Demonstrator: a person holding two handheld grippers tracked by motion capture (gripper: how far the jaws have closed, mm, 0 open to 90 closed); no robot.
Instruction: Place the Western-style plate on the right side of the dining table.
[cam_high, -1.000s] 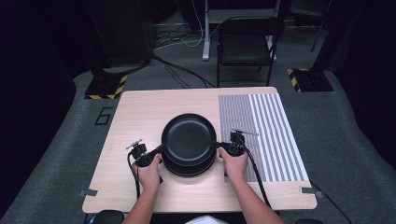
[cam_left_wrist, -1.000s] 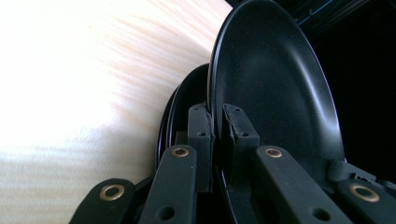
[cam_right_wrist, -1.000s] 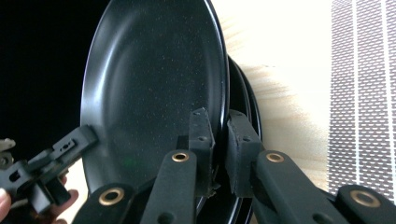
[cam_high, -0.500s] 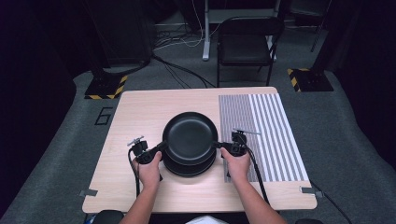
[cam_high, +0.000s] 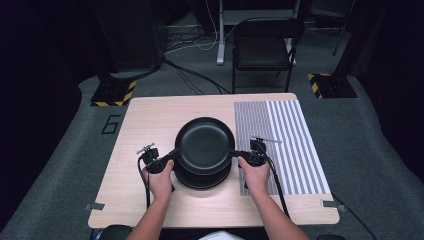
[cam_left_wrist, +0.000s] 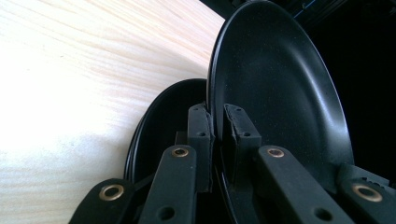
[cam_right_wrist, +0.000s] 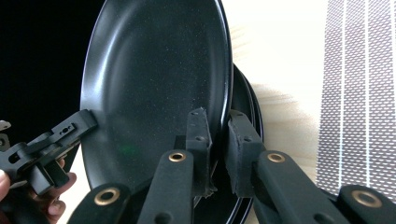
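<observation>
A black plate (cam_high: 204, 142) hangs just above a stack of plates (cam_high: 202, 177) near the middle of a wooden table (cam_high: 150, 120), clamped at opposite edges by two hand-held tools. The left gripper (cam_high: 172, 154) pinches the plate's left rim and the right gripper (cam_high: 234, 153) its right rim, each pair of jaws closed on the thin edge. A striped mat (cam_high: 285, 145) lies to the right of the stack.

a black "6" is marked on the grey floor (cam_high: 75, 145) left of the table (cam_high: 150, 120).
</observation>
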